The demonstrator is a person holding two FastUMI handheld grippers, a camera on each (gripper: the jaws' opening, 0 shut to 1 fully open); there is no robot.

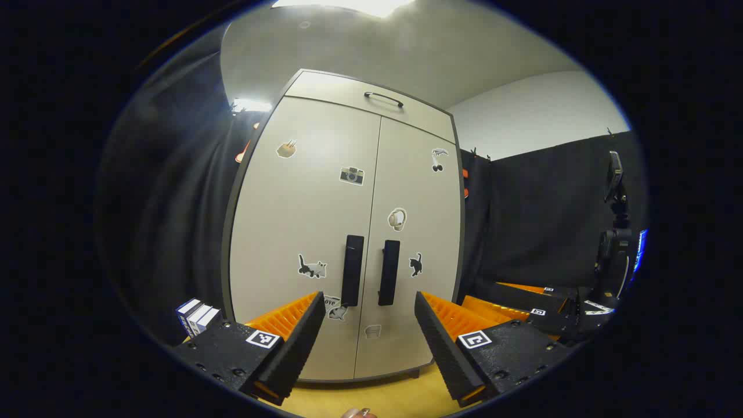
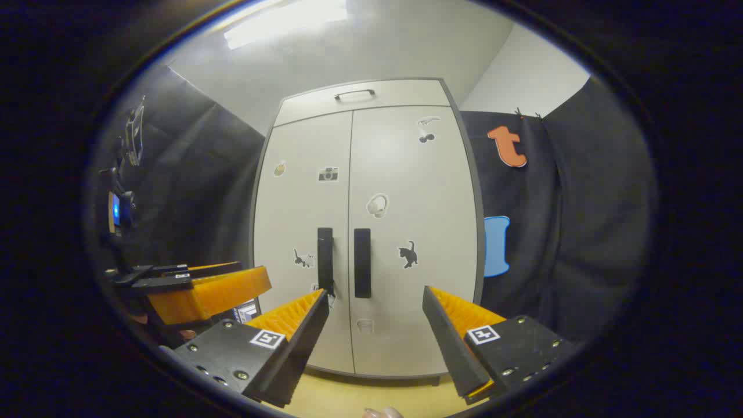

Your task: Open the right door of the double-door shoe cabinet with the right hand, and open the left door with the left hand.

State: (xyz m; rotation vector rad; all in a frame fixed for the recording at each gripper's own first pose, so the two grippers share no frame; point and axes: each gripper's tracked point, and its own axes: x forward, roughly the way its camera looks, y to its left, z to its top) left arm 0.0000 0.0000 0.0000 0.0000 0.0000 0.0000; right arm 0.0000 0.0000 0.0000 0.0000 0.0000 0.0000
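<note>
A pale double-door shoe cabinet (image 1: 325, 209) (image 2: 400, 244) stands ahead with both doors closed. Two dark vertical handles sit side by side at the centre seam: left door handle (image 1: 352, 270) (image 2: 325, 260), right door handle (image 1: 389, 272) (image 2: 362, 262). Small stickers dot both doors, and a drawer with a dark bar handle (image 1: 383, 98) sits above. My left gripper (image 1: 368, 302) is open, short of the handles. My right gripper (image 2: 376, 299) is open too, also short of them. The right gripper (image 1: 522, 299) appears at the lower right of the left gripper view, and the left gripper (image 2: 197, 290) at the lower left of the right gripper view.
Black cloth walls flank the cabinet. A camera stand (image 1: 614, 232) (image 2: 125, 191) rises beside it. Small white and blue boxes (image 1: 196, 316) lie at the cabinet's lower left. The floor (image 1: 371, 397) is yellowish wood.
</note>
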